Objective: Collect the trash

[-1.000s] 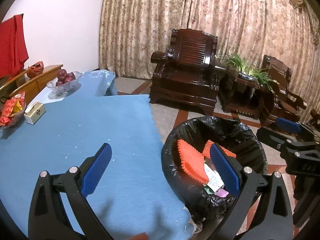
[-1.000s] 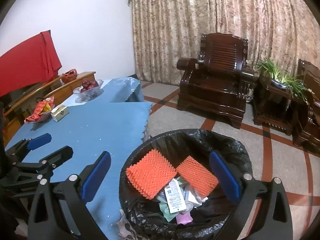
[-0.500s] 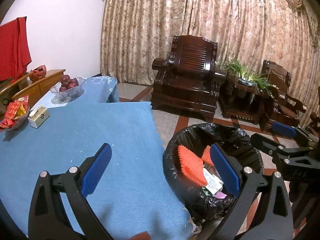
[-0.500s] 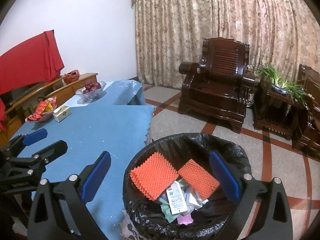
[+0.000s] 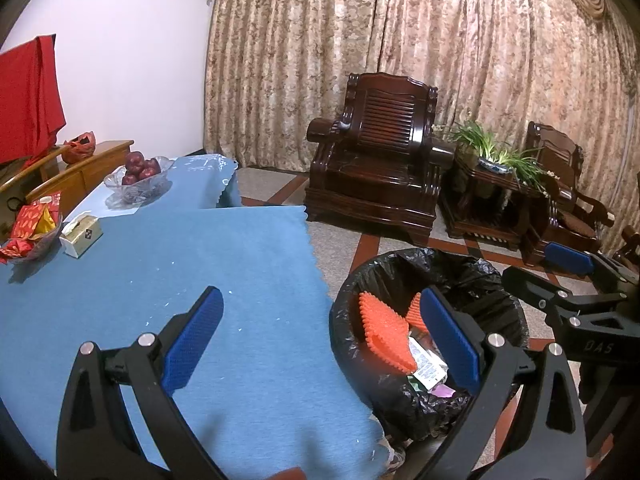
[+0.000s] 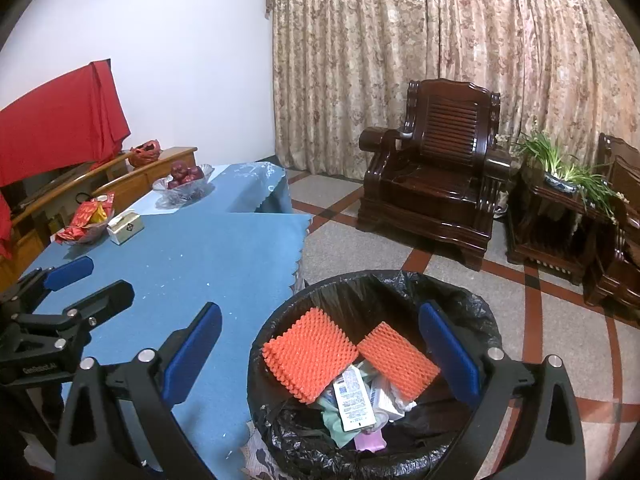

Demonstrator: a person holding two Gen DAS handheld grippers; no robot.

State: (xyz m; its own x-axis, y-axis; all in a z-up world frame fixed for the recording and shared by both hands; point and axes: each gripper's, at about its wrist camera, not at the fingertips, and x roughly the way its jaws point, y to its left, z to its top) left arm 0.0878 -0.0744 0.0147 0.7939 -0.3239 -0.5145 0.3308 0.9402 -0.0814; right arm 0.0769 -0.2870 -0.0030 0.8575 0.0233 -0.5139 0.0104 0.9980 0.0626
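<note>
Trash bin (image 6: 280, 320), glossy crinkled liner, ridged orange foam sheets (image 6: 310, 358)

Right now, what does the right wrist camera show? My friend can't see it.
The open, empty right gripper hovers over a black-lined trash bin holding two orange foam pads and wrappers. Beside it, a blue-clothed table carries a fruit bowl; the left gripper hangs over it.
</note>
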